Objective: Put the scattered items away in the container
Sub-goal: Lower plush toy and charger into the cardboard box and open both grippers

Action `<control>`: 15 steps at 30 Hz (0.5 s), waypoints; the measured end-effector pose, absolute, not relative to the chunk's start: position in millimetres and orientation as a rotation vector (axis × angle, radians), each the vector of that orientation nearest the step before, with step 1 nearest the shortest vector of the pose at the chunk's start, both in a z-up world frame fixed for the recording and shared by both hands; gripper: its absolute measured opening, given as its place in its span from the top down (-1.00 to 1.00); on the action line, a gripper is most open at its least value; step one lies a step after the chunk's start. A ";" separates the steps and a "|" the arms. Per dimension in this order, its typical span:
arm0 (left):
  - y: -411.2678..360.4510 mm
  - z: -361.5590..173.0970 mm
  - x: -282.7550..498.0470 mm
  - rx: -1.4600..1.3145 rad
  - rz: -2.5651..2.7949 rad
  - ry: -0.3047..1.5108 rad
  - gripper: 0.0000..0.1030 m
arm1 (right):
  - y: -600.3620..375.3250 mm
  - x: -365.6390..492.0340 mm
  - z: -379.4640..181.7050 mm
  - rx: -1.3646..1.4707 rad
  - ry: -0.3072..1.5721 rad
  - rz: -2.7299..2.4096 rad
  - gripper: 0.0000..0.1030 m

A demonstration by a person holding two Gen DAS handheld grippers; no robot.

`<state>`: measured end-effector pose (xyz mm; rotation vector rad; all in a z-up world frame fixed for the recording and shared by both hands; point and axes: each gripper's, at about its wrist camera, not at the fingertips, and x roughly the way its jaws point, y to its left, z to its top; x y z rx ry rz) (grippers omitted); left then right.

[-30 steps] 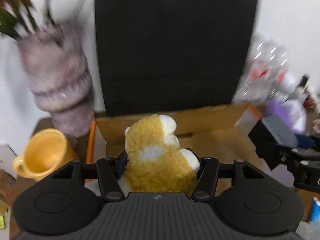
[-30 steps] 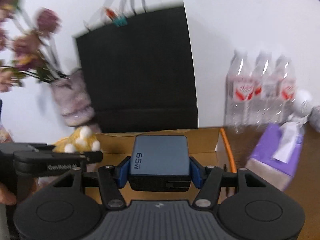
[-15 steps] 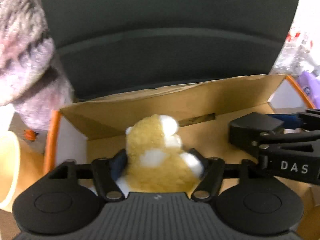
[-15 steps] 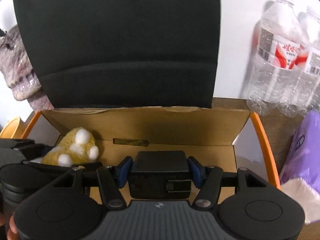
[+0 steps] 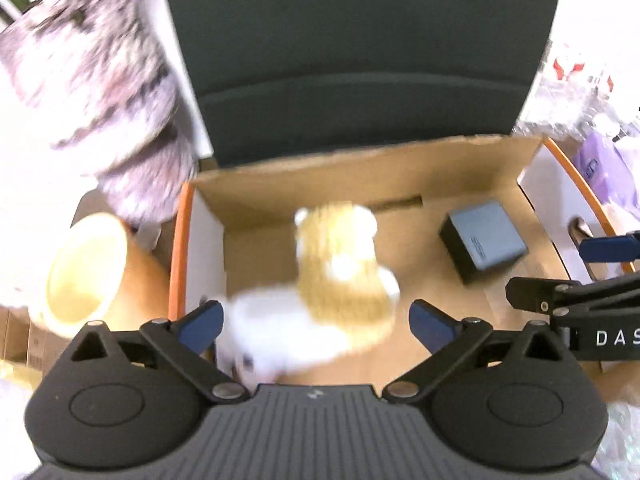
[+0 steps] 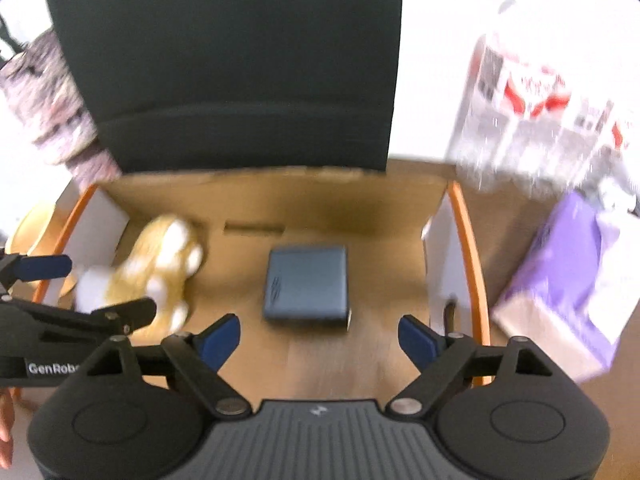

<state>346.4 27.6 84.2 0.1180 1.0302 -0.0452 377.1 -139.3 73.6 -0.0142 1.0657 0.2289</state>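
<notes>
We are holding the left gripper (image 5: pixel 316 326) with its jaws spread wide, and the plush toy (image 5: pixel 336 280) is lying on the floor of the cardboard box (image 5: pixel 360 168) just ahead of them, by the box's left wall, free of both blue pads. Our right gripper (image 6: pixel 320 334) is likewise standing with its jaws wide apart, and the dark charger block (image 6: pixel 306 284) is resting flat on the box floor just past the gap, near the middle, touching neither pad.

The left view is showing us a yellow mug (image 5: pixel 86 268) outside the box's left wall, beside a fuzzy purple vase (image 5: pixel 100 92), and the charger toward the right wall with the right gripper's fingers (image 5: pixel 608 248) reaching in over that side. The right view is showing the toy blurred at the box's left end, and, beyond the right wall, a purple tissue pack (image 6: pixel 568 280) with water bottles (image 6: pixel 532 108) farther back. Behind the box's far wall a black bag (image 6: pixel 232 60) is standing.

Half a second ago both sets of jaws were pinching their loads; now both are released and lying in the box.
</notes>
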 end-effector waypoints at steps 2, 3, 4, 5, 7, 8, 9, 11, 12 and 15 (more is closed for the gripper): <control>24.7 85.1 338.9 0.116 -0.041 1.051 -0.98 | -139.7 364.4 77.6 -0.009 1.087 0.225 -0.67; 26.6 85.0 333.5 0.112 -0.038 1.057 -0.98 | -139.5 357.7 78.7 -0.005 1.102 0.229 -0.67; 28.2 85.6 327.6 0.106 -0.035 1.062 -0.98 | -139.7 351.0 79.4 -0.003 1.115 0.232 -0.67; 29.3 87.6 320.7 0.096 -0.031 1.063 -0.98 | -140.6 344.2 79.7 -0.007 1.125 0.235 -0.67; 31.7 91.9 306.7 0.078 -0.024 1.065 -0.98 | -138.3 333.1 84.7 -0.017 1.145 0.235 -0.67; 33.5 94.4 299.2 0.070 -0.027 1.063 -0.98 | -139.0 325.8 87.9 -0.020 1.149 0.240 -0.67; 35.3 96.9 291.7 0.063 -0.031 1.061 -0.98 | -139.6 318.5 91.1 -0.022 1.153 0.245 -0.69; 37.7 99.4 279.8 0.049 -0.026 1.066 -0.98 | -140.8 304.4 96.5 -0.023 1.155 0.253 -0.74; 38.5 99.9 274.7 0.043 -0.021 1.070 -0.98 | -141.4 297.9 98.7 -0.021 1.154 0.254 -0.74; 41.0 101.5 259.3 0.025 -0.006 1.084 -0.98 | -143.1 281.9 103.8 -0.019 1.160 0.248 -0.75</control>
